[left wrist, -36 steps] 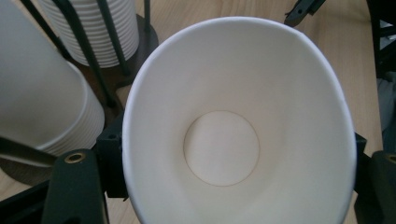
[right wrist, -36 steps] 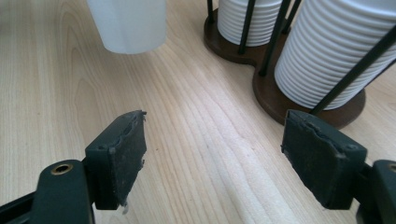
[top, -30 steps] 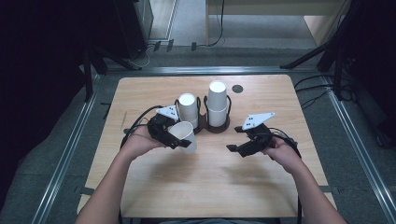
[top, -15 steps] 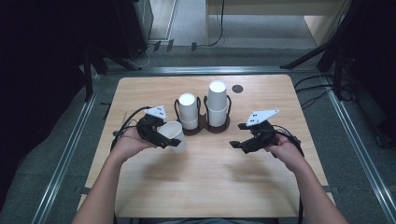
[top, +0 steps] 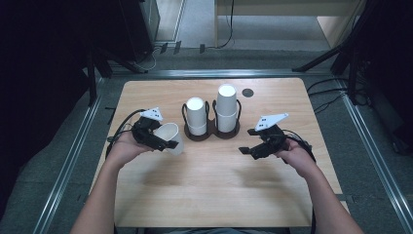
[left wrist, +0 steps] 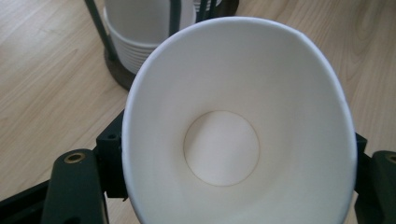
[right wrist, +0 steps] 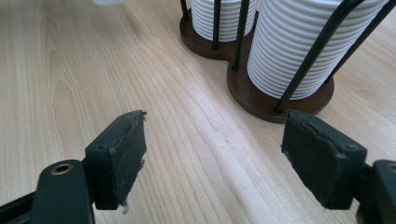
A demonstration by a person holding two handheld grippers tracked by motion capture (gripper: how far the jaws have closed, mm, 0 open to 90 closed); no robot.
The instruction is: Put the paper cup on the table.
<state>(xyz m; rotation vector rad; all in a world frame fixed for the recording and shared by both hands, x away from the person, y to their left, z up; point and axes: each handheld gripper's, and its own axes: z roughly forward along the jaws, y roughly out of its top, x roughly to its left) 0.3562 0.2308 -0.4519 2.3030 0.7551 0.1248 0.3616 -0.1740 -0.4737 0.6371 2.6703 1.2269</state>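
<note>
Left gripper [top: 168,145] pinches the cup [top: 171,138] between its fingers, squashing the rim oval; ease the squeeze and keep it level. Right gripper [top: 248,150] waits beside the holder [top: 212,133], fingers spread, nothing between

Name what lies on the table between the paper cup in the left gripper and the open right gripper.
Only bare wooden table lies between the paper cup in the left gripper and the right gripper; the cup holder stands further back. The high view shows this.

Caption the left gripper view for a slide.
Left claw grips a squeezed paper cup, mouth toward camera, cup rack behind.
</note>
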